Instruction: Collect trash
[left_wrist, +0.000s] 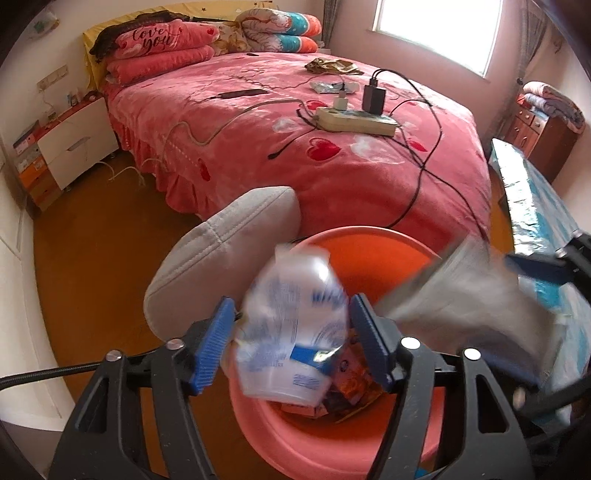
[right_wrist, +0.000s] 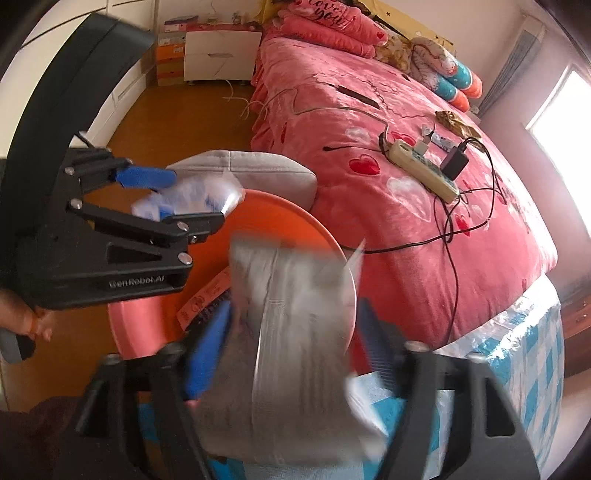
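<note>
My left gripper hangs over a round orange bin, jaws apart. A crumpled white and blue plastic wrapper sits blurred between its blue pads without being pressed. Several wrappers lie in the bin under it. In the right wrist view the left gripper shows at the bin's far rim with that wrapper. My right gripper is over the bin's near side, jaws wide. A silver-grey foil packet is blurred between them, loose. The same packet appears at the right of the left wrist view.
A grey padded cushion leans against the bin's far left side. Behind it is a bed with a pink blanket, a power strip and trailing cables. A blue plastic-covered surface is at the right. A white nightstand stands far left.
</note>
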